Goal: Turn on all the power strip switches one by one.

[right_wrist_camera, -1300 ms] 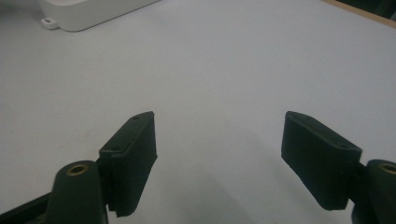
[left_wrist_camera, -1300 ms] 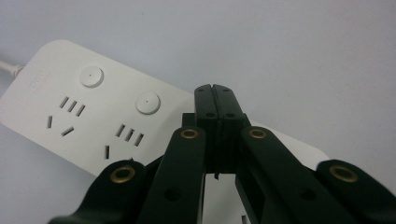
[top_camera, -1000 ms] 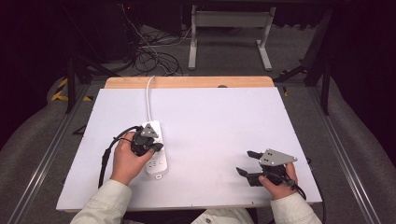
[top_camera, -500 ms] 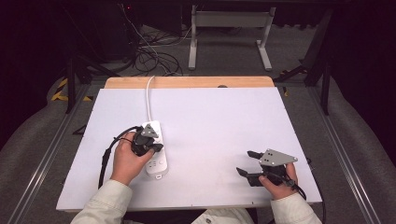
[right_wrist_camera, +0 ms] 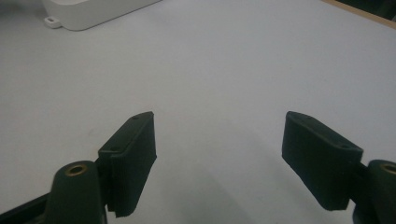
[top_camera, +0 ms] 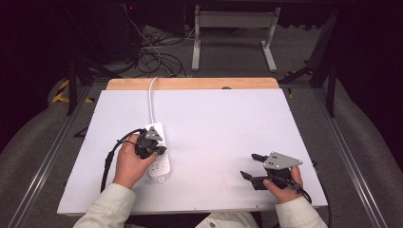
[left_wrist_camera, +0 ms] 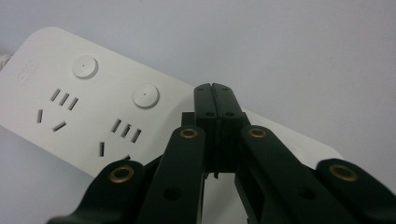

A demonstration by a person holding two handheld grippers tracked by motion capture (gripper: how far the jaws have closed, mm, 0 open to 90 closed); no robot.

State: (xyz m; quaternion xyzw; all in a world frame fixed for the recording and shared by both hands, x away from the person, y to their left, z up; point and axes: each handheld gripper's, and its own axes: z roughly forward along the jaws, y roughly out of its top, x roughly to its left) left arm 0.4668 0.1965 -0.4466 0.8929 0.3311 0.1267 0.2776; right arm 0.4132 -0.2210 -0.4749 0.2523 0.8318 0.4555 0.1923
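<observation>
A white power strip [top_camera: 161, 170] lies on the left half of the white tabletop [top_camera: 228, 123], and its white cord [top_camera: 152, 97] runs to the far edge. My left gripper [top_camera: 152, 144] points down at the strip's middle, jaws shut with nothing between them. In the left gripper view the closed tips [left_wrist_camera: 215, 92] stand over the strip [left_wrist_camera: 70, 107], just past two round buttons [left_wrist_camera: 145, 95] and the socket holes. I cannot tell whether they touch it. My right gripper [top_camera: 248, 165] rests near the front right edge, open and empty. Its pads [right_wrist_camera: 135, 154] stand wide apart over bare table.
The strip's near end [right_wrist_camera: 93, 11] shows at the top left of the right gripper view. A wooden edge [top_camera: 190, 83] borders the table's far side. Beyond it are floor cables [top_camera: 152, 57] and a metal stand [top_camera: 233, 28]. A black cable [top_camera: 108, 161] trails from the left gripper.
</observation>
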